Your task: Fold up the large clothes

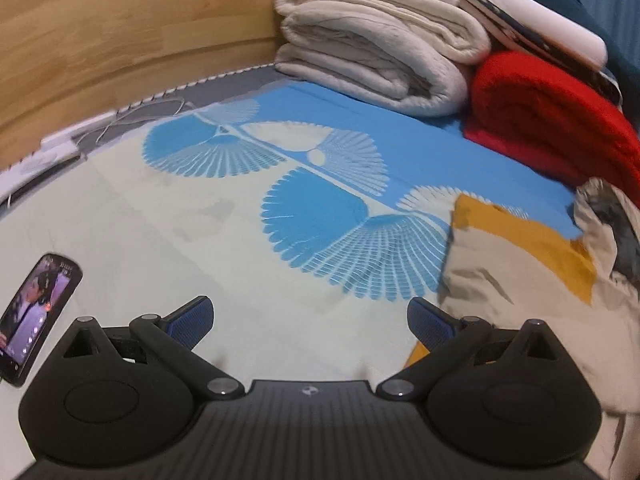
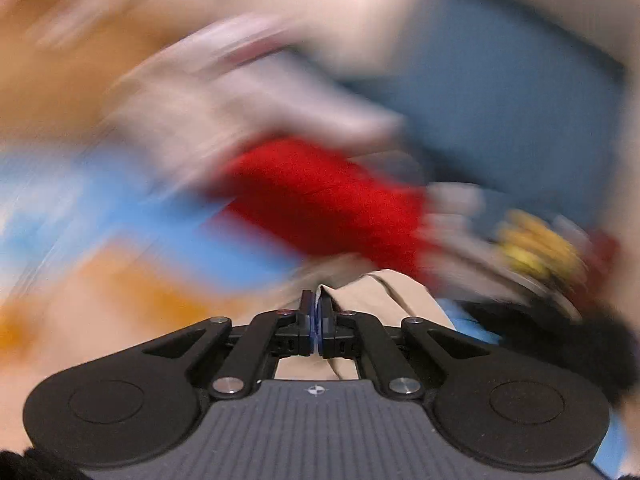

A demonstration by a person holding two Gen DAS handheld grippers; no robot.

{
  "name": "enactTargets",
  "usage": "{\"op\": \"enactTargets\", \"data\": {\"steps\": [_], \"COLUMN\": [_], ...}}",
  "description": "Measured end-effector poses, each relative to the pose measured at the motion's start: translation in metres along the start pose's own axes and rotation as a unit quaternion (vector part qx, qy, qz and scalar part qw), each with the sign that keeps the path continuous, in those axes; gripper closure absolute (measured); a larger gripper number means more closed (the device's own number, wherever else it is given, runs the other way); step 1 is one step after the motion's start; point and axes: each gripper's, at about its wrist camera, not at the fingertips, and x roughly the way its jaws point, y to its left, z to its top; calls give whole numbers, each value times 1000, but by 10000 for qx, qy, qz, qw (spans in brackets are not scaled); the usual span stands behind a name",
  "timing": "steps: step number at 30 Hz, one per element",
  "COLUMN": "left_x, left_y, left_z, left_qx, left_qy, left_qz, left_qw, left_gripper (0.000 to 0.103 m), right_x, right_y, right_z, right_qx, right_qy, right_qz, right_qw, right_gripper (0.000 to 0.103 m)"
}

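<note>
A beige garment with mustard-yellow patches (image 1: 516, 280) lies crumpled at the right on the bed sheet (image 1: 132, 232), which is pale with blue fan prints. My left gripper (image 1: 311, 320) hovers over the sheet just left of the garment, jaws wide open and nothing between them. The right wrist view is heavily blurred. There my right gripper (image 2: 316, 300) is shut, and an edge of the beige garment (image 2: 384, 292) rises right at its fingertips and appears pinched between the pads.
A phone with a lit screen (image 1: 36, 320) lies on the sheet at the left. Folded white blankets (image 1: 380, 48) and a red blanket (image 1: 552, 120) are stacked at the back right against a wooden board (image 1: 120, 40). A cable and white power strip (image 1: 64, 142) lie along the bed's far-left edge.
</note>
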Motion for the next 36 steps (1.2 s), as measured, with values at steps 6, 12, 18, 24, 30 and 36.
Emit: {"op": "enactTargets", "data": {"steps": [6, 12, 18, 24, 30, 36], "left_x": [14, 0, -20, -43, -44, -6], "left_y": [25, 9, -32, -106, -257, -362], "left_z": [4, -3, -16, -32, -67, -111], "left_qx": [-709, -357, 517, 1562, 2523, 3085], "left_qy": [655, 377, -143, -220, -40, 581], "left_qz": [-409, -664, -887, -2412, -2957, -2684], "left_qw": [9945, 9964, 9946, 9576, 9213, 9107], "left_gripper": [0, 0, 0, 0, 0, 0], "right_x": [-17, -55, -35, -33, -62, -71], "right_y": [103, 17, -74, -79, -80, -92], "right_z": [-83, -94, -128, -150, -187, -208], "right_qx": [-1252, 712, 3387, 3743, 4057, 4392], "right_qy": [663, 908, 1306, 1211, 926, 974], "right_qz": [800, 426, 308, -520, -747, -679], "right_qw": [9867, 9924, 9313, 9179, 9062, 8905], "right_gripper": [14, 12, 49, 60, 60, 59]}}
